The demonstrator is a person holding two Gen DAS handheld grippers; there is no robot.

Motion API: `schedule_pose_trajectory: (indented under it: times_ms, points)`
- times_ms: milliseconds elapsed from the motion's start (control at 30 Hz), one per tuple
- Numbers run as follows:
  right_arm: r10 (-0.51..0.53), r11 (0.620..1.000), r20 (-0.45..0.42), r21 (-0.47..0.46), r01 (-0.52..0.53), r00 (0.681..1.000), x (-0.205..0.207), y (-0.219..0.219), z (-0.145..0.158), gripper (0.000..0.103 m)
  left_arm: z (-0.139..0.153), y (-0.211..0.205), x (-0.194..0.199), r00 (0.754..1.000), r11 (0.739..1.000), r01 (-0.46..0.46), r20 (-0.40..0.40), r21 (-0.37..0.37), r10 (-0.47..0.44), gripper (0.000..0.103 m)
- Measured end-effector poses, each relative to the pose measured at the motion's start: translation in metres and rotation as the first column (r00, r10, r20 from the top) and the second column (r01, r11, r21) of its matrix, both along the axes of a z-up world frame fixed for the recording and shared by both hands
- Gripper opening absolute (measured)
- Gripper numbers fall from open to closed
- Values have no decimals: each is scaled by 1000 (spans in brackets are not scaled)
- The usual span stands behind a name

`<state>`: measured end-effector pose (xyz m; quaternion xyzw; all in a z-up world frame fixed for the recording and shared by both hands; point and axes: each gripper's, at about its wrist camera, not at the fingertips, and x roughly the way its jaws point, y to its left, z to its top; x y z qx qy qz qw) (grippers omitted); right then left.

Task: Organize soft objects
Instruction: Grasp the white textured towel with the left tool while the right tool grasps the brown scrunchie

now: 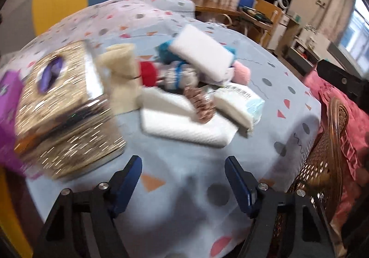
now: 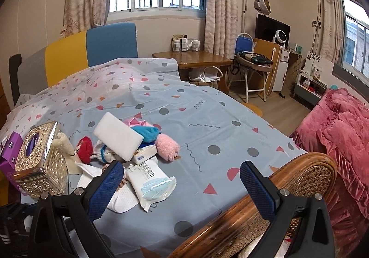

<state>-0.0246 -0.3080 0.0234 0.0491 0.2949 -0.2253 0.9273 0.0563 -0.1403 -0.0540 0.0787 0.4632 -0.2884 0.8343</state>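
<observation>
Surface: patterned tablecloth (image 2: pixel 207 119) under a heap of soft things.
Left gripper (image 1: pixel 183 179): jaws apart, empty.
Right gripper (image 2: pixel 182 188): jaws apart, empty.
Sponge (image 2: pixel 118 139): topmost.

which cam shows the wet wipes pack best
The right wrist view: the wet wipes pack is sharp, unobstructed, its printed face readable, lying beside the white towel. The left wrist view shows it smeared by motion blur, print illegible.
</observation>
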Motion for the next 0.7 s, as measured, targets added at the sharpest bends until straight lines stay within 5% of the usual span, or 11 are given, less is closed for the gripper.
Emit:
schedule_pose_trajectory:
  times_ms: [333,400,433,533,700]
  points:
    - [8,1000,-20,15,-7,1000,-1,-13,-1,103,-42,-54,41,999,993,26,19,117,-28,87]
    - [6,1000,-27,20,-6,1000,0,-16,-2,103,-50,-52,46,999,994,31,11,104,-32,76]
    - [8,1000,-30,23,-7,1000,1,-17,-3,103,-48,-45,45,999,998,35,36,61,-37,51]
    - [26,999,-41,36,-24,999,6,-19,-4,102,-43,-32,46,999,999,48,10,16,-48,8]
    - [98,989,-71,117,-89,993,23,-15,-8,87,-37,0,31,997,997,74,-31,-9,-74,8]
